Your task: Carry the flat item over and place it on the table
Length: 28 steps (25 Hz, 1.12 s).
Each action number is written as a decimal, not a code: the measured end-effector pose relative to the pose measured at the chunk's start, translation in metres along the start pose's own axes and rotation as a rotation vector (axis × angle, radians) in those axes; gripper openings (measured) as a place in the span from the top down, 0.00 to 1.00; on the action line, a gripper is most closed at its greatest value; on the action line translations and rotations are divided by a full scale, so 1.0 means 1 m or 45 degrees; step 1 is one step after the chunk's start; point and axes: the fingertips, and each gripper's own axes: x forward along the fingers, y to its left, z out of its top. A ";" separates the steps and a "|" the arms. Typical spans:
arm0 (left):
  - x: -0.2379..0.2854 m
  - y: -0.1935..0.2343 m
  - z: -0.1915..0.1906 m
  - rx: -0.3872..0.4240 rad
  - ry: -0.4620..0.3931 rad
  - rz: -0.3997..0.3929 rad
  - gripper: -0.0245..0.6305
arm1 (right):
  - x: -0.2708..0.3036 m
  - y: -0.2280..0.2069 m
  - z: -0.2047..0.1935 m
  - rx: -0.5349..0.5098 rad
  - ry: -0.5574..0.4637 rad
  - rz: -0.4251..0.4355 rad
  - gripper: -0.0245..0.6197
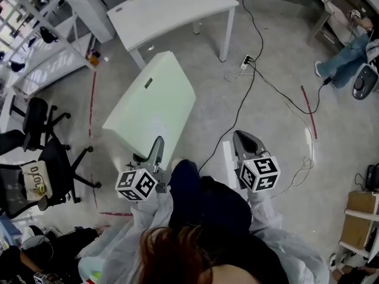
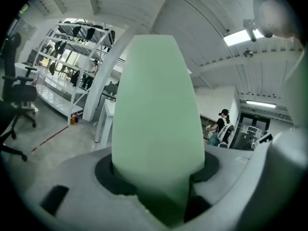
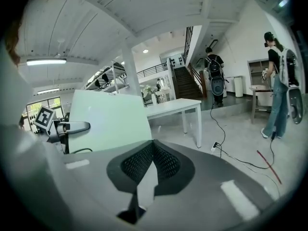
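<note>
A pale green flat board hangs tilted above the floor, its far end toward the white table. My left gripper is shut on the board's near edge; in the left gripper view the board rises from between the jaws and fills the middle. My right gripper is to the right of the board, apart from it, its jaws closed together with nothing in them. In the right gripper view its pads meet at their tips, with the board at left and the table beyond.
Black office chairs stand at left by a white shelving rack. A power strip with black cables lies on the concrete floor right of the table. A person stands at far right. Cardboard boxes sit at lower right.
</note>
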 end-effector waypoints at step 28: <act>0.025 0.002 0.018 0.146 0.032 0.021 0.56 | 0.037 0.008 0.045 -0.013 -0.066 0.000 0.94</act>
